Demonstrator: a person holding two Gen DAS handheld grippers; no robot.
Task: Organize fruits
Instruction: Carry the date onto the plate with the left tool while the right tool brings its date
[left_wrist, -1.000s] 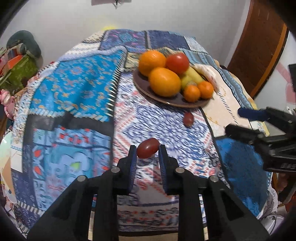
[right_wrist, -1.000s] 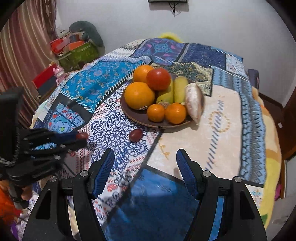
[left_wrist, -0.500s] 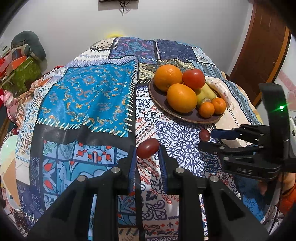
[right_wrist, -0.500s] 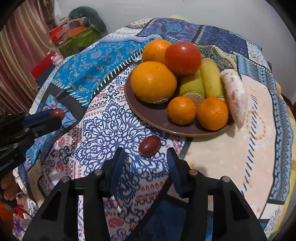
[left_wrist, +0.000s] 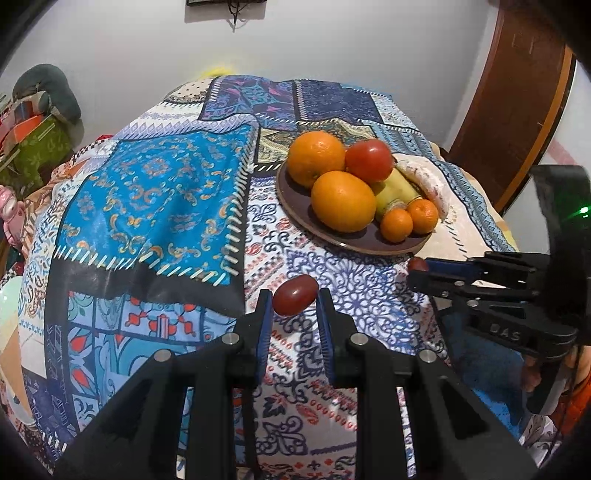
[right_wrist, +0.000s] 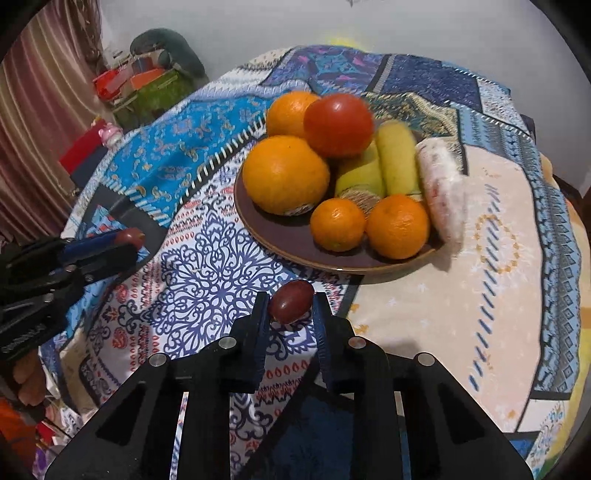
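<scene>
On plate (right_wrist: 295, 240): four oranges (right_wrist: 286, 175), one tomato (right_wrist: 338, 123)

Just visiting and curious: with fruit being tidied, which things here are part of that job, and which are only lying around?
Part of the job:
- small red fruit in the left hand-held gripper
- second small red fruit in the right hand-held gripper
- brown plate of oranges, tomato

Lying about:
- patterned cloth
- green box
- pink toy

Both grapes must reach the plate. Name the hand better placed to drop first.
Right. Its tongs have just closed on a grape lying beside the plate rim; the left tongs hold theirs farther away.
</scene>
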